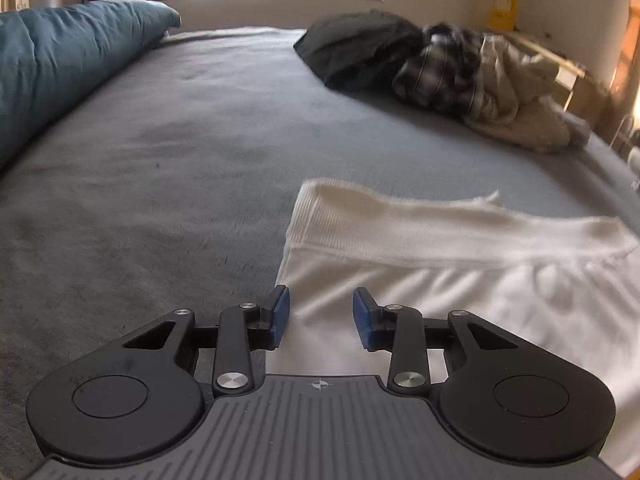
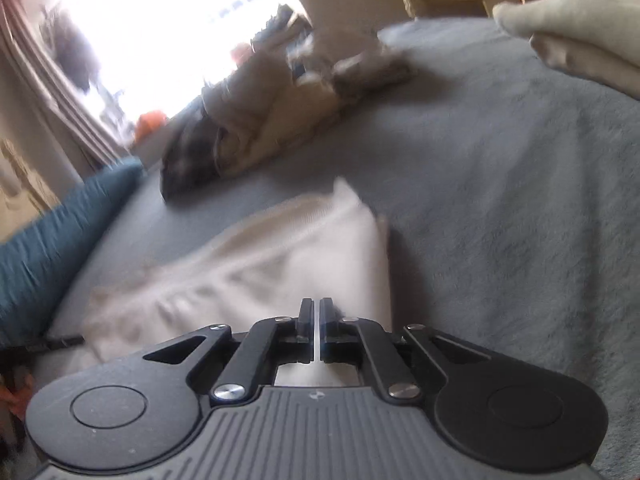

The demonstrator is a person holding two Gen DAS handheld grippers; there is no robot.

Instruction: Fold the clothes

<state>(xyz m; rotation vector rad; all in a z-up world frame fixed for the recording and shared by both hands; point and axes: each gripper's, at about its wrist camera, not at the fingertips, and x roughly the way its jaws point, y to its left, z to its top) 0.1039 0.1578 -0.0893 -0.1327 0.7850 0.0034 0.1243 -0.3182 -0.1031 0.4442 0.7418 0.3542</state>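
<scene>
The left wrist view is showing the white garment (image 1: 460,280) lying flat on the grey bed (image 1: 180,140), its ribbed band folded across, with a black garment (image 1: 360,48) and a plaid-and-beige pile (image 1: 480,76) well beyond it. Only the right wrist view is showing a pale folded cloth (image 2: 580,40) at the far right. The left hand-held gripper (image 1: 320,316) is hovering spread over the garment's edge, gripping nothing. The right hand-held gripper (image 2: 316,320) is sitting pressed together over the garment; whether cloth is pinched cannot be told.
</scene>
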